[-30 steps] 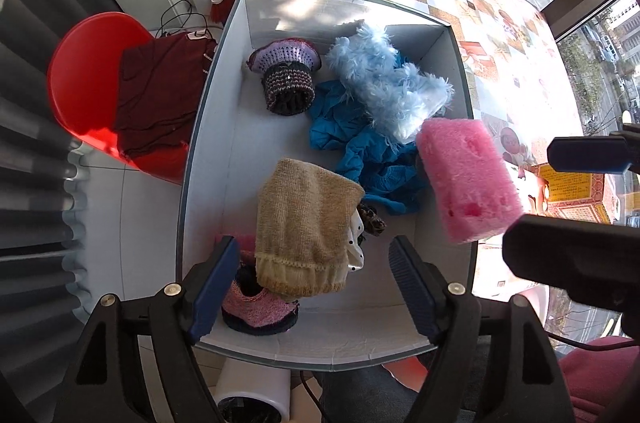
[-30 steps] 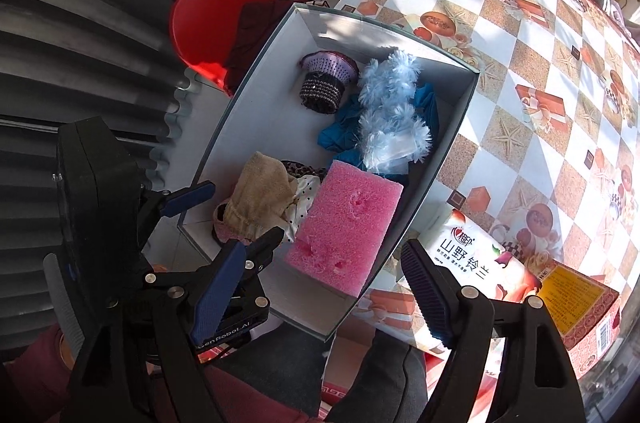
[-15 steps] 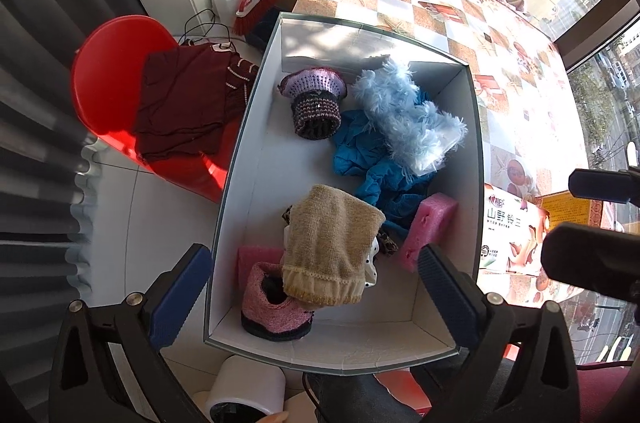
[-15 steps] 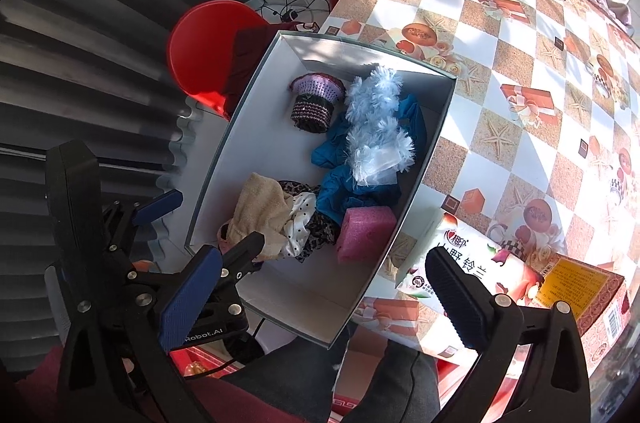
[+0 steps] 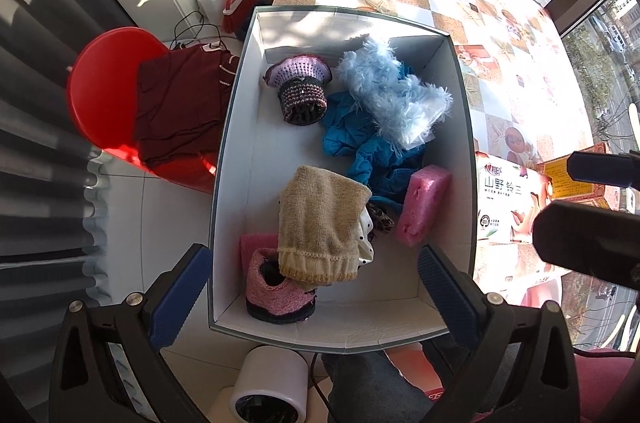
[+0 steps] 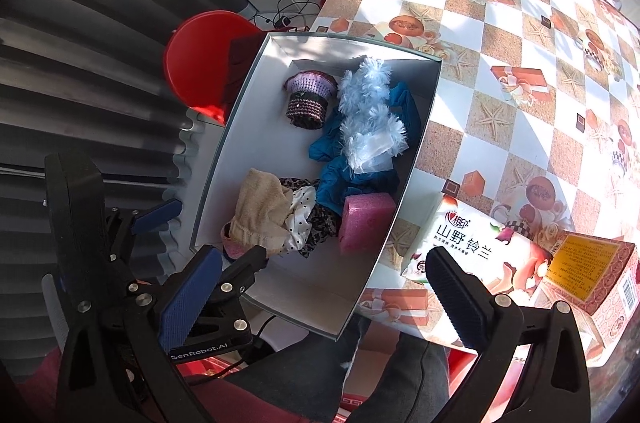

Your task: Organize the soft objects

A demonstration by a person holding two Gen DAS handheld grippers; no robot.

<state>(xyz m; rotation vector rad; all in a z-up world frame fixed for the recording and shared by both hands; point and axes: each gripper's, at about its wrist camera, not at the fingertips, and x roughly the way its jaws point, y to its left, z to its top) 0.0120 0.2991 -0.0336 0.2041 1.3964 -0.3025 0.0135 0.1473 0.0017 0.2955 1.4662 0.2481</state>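
A white open box [image 5: 240, 159] [image 6: 224, 159] holds soft things. A pink sponge [image 5: 423, 203] [image 6: 366, 219] leans on the box's right wall. Also inside are a beige knit hat [image 5: 320, 223], a pink slipper [image 5: 276, 291], a second pink sponge [image 5: 256, 243], blue cloth [image 5: 360, 143], a pale blue fluffy piece [image 5: 392, 95] and a purple knit hat [image 5: 300, 87]. My left gripper [image 5: 316, 287] is open and empty above the box's near end. My right gripper [image 6: 324, 291] is open and empty, above the box's near right corner.
A tissue pack [image 6: 472, 243] and an orange carton [image 6: 592, 271] lie on the checked tablecloth [image 6: 520, 23] right of the box. A red stool [image 5: 108, 95] with dark red cloth [image 5: 180, 107] stands left. A white roll [image 5: 272, 391] sits below the box.
The pink sponge dropped from above the box's right edge into the box and now leans on the right wall. Both grippers rose and drew back, and opened wider.
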